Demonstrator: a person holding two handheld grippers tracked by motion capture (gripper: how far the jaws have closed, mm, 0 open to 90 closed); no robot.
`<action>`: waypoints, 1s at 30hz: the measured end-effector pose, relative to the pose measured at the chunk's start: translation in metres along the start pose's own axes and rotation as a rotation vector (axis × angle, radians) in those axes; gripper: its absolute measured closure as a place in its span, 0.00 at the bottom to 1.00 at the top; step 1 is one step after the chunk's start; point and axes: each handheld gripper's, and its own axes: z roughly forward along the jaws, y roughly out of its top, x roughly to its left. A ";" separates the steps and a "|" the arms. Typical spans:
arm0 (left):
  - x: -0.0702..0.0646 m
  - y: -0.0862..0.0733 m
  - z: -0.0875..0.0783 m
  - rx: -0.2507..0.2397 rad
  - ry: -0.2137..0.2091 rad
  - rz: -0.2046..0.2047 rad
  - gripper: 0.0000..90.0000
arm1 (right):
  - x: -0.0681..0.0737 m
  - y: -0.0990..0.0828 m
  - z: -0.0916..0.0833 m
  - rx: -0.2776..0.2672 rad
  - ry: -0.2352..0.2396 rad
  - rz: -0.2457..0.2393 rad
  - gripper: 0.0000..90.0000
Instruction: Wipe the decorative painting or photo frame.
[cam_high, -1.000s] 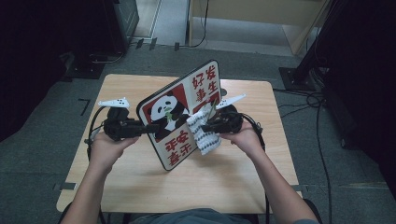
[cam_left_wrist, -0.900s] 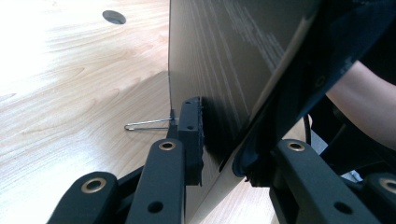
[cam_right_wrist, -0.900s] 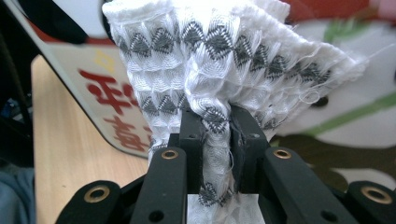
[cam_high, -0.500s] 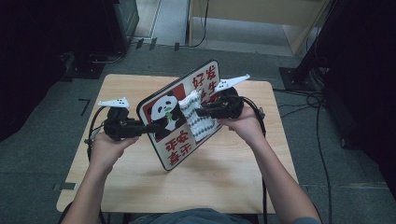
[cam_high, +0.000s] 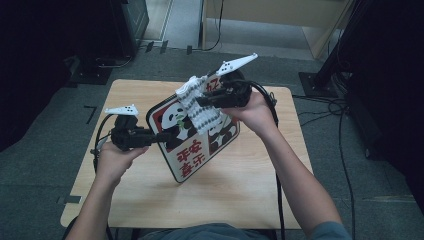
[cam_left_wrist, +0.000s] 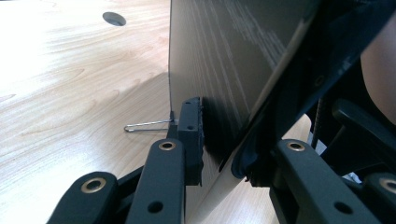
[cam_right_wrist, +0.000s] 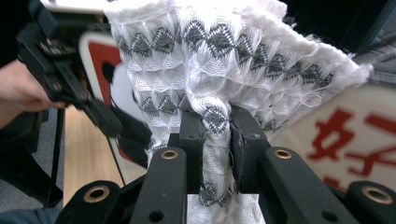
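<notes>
Left gripper (cam_high: 167, 135) clamped on panda sign (cam_high: 192, 160), tilting it steady at centre frame; right gripper (cam_high: 202, 101) pinching white cloth (cam_high: 200, 107) for wiping.

dim room, glare on the pale table (cam_left_wrist: 56, 74), close jaws slightly soft.

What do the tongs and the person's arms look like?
Both tongs, left and right, are black with brass-ringed holes along their jaws. Each carries a white pointed plate with dark dots and trails a black cable. The forearms are bare; a grey-blue sleeve shows at the right upper arm.
</notes>
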 end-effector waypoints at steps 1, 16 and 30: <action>0.001 0.000 0.000 0.000 -0.004 0.005 0.81 | 0.000 0.003 0.001 -0.002 0.002 -0.006 0.86; 0.002 -0.001 0.000 -0.005 -0.018 0.020 0.81 | -0.002 0.003 0.015 0.026 0.014 -0.003 0.86; 0.002 -0.001 0.000 -0.003 -0.016 0.018 0.81 | -0.006 -0.017 0.022 0.044 0.020 0.031 0.86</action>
